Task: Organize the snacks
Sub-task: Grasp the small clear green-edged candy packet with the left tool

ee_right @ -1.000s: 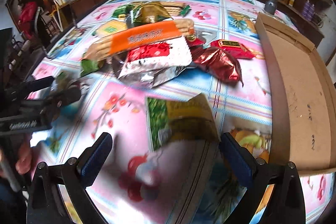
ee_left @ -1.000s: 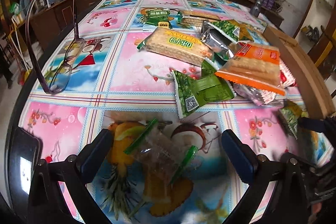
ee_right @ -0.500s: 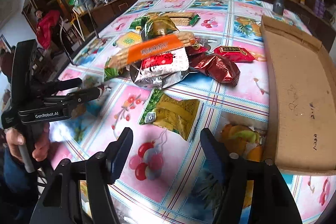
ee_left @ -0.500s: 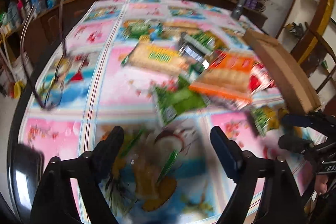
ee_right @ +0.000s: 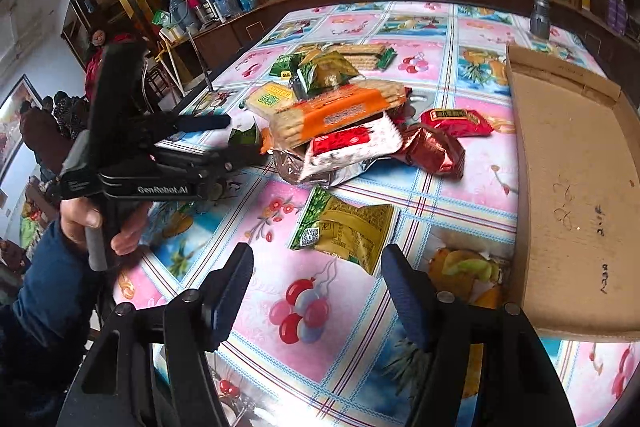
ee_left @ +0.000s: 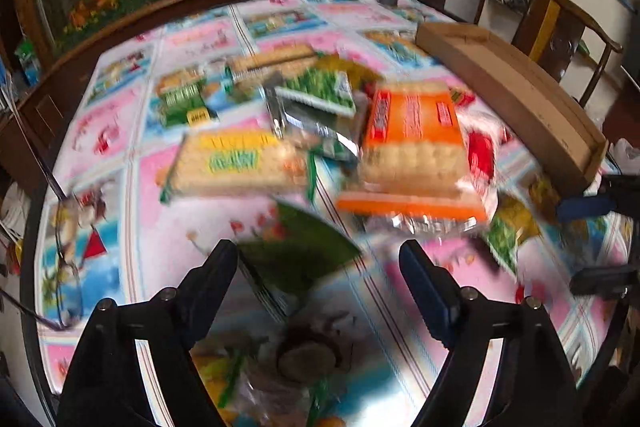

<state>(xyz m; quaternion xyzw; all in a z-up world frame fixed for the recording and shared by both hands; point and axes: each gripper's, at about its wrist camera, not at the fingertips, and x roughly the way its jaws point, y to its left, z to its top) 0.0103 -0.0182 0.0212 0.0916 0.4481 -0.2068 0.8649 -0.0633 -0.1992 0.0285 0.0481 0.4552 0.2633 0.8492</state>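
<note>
Jaws on both grippers stand wide and empty. Your right gripper faces the yellow-green snack packet, flat on the counter beside the cardboard tray; pinch one edge.

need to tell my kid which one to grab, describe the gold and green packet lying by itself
Find the cardboard box on the table's right side. Just left of its near end, apart from the pile, lies the gold and green packet, flat and alone, with a QR code on its corner.
</note>
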